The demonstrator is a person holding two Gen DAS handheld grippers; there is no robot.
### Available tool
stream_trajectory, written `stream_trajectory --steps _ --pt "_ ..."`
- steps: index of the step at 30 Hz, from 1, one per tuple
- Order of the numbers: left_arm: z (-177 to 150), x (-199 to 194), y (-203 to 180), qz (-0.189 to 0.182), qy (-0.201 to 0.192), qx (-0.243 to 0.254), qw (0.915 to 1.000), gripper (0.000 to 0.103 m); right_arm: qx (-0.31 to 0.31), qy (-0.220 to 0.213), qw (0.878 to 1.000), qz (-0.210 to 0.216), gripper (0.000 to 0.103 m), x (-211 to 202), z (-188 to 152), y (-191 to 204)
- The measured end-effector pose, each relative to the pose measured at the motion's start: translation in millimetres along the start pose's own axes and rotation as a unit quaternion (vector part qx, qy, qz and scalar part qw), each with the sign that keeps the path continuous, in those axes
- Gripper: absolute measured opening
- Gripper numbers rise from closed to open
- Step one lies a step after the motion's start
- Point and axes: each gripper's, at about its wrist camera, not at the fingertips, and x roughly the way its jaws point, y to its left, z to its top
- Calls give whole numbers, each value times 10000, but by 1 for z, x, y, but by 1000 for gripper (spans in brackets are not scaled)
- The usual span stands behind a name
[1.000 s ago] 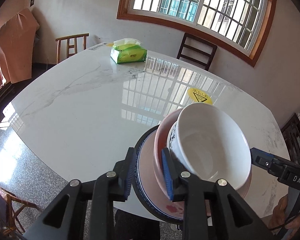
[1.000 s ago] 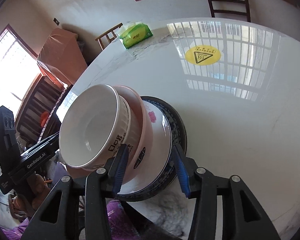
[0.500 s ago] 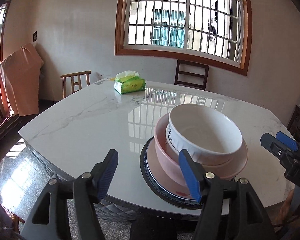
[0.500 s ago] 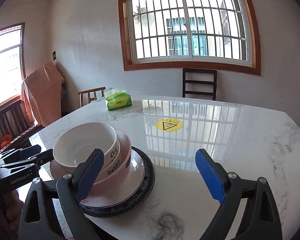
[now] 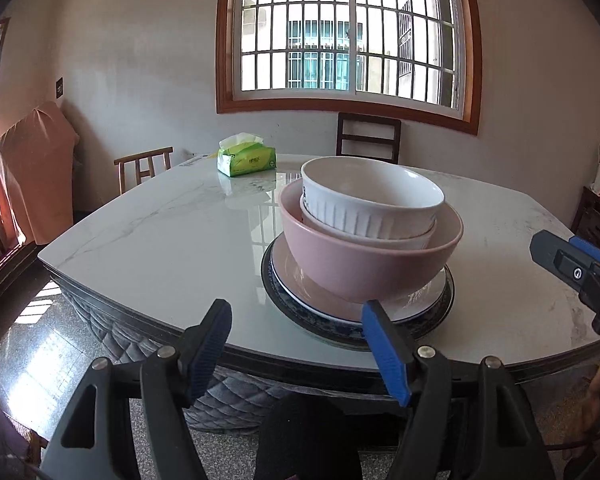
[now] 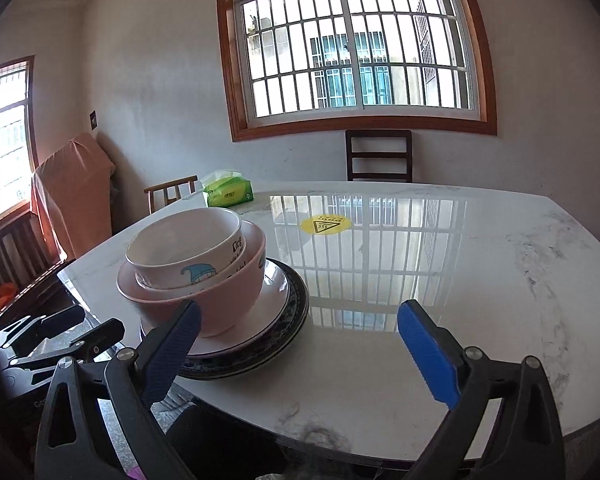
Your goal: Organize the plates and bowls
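A stack of dishes rests on the marble table near its front edge. A ribbed white bowl sits in a second white bowl, inside a pink bowl, on a white plate over a dark blue-rimmed plate. My left gripper hangs just in front of the stack, jaws opening, nothing between them. In the right wrist view the white bowl and pink bowl stand to the left. My right gripper is beside the stack, jaws opening wide and empty.
A green tissue box stands at the table's far side. A yellow warning sticker lies mid-table. A dark chair and a light wooden chair stand behind it, and an orange-covered object is at the left wall.
Both grippers were shut on the plates' rims a second ago. They have let go, opened wide and drawn back toward the table's edge. The stack now sits flat on the table.
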Motion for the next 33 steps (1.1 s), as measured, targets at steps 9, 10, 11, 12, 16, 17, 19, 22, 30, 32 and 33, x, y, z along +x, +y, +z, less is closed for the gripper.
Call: stream_trajectory --steps 9,10,11,12,16,17,19,22,30,32,33 --pt "-16 -11 -10 -35 -69 145 9999 69 -190 -59 9994 -273 102 -24 -17 19" --pt "-17 -11 -11 -50 -64 145 9999 69 -208 -59 9994 -282 102 -26 -19 21" --pt "-17 -12 -11 -57 -64 147 9999 69 -229 -66 9993 -291 102 -29 -20 21" --pt "-18 -13 -11 -61 -74 141 9999 69 -245 -84 9992 -309 102 -32 -20 23" --pt "-19 -17 -11 1 -178 120 9998 69 -252 -152 9990 -324 103 -41 -23 24" --pt "-19 -18 -11 18 -221 128 9997 69 -258 -160 9990 -330 103 -42 -24 23" --pt "-19 -21 -11 5 -308 139 9994 69 -259 -146 9990 -326 103 -43 -24 23" --pt "-20 -28 -15 2 -483 205 9986 69 -238 -142 9991 -316 103 -45 -25 22" --pt "-21 -41 -17 -1 -681 227 9974 76 -196 -181 9991 -337 103 -47 -25 20" --pt "-21 -42 -17 -13 -680 207 9975 76 -188 -188 9991 -340 103 -47 -26 20" --pt "-21 -41 -16 -32 -664 197 9976 76 -185 -197 9991 -339 103 -49 -27 21"
